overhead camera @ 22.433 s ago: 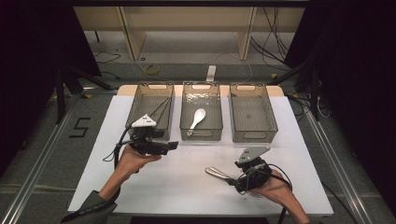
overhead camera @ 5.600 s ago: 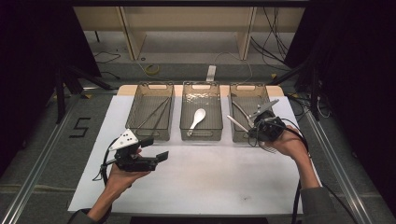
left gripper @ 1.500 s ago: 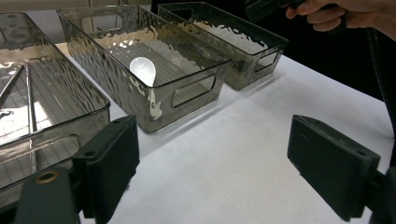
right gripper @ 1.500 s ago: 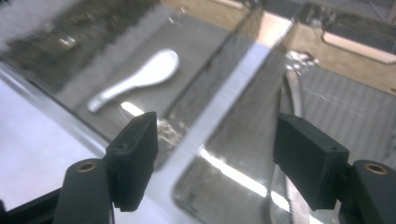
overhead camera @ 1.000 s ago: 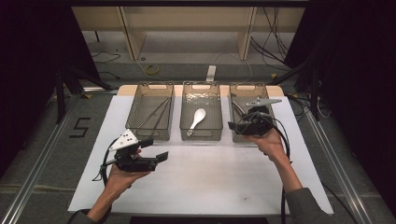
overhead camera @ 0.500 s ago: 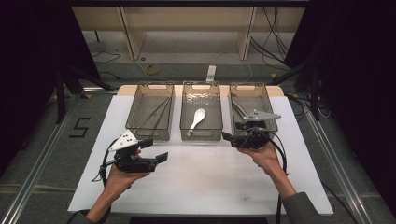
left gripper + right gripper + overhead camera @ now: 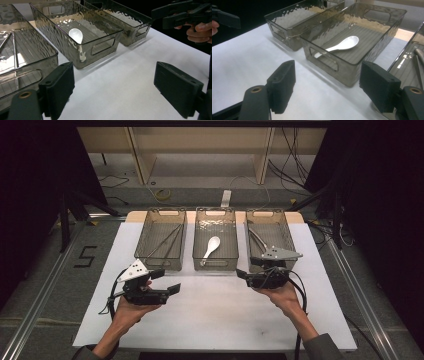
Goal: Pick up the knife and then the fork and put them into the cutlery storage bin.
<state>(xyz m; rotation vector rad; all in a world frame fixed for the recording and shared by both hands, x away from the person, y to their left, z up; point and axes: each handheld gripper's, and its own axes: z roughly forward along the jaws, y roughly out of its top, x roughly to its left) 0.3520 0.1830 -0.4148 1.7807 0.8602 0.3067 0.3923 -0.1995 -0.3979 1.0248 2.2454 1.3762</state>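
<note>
Three smoky clear bins stand in a row at the back of the white table. The left bin [image 7: 167, 212] holds thin metal rods [image 7: 167, 240]. A white spoon [image 7: 210, 247] [image 7: 75, 35] [image 7: 343, 44] lies in the middle bin [image 7: 216, 211]. In the right bin [image 7: 265, 213] lies a metal utensil [image 7: 257, 239] [image 7: 418, 53]. My left gripper [image 7: 169, 281] [image 7: 117, 92] hovers open and empty in front of the left bin. My right gripper [image 7: 242, 276] [image 7: 329, 87] is open and empty just in front of the right bin, pointing left toward the middle bin.
The white table [image 7: 215, 320] has bare surface between my hands and its front edge. Metal rails [image 7: 40, 295] run along both sides. A wooden shelf frame [image 7: 200, 150] stands behind the table, with cables on the floor. Dark curtains hang left and right.
My right gripper has come back from over the right bin, toward the person and slightly lower, with its jaws open and empty. The left gripper has stayed put.
</note>
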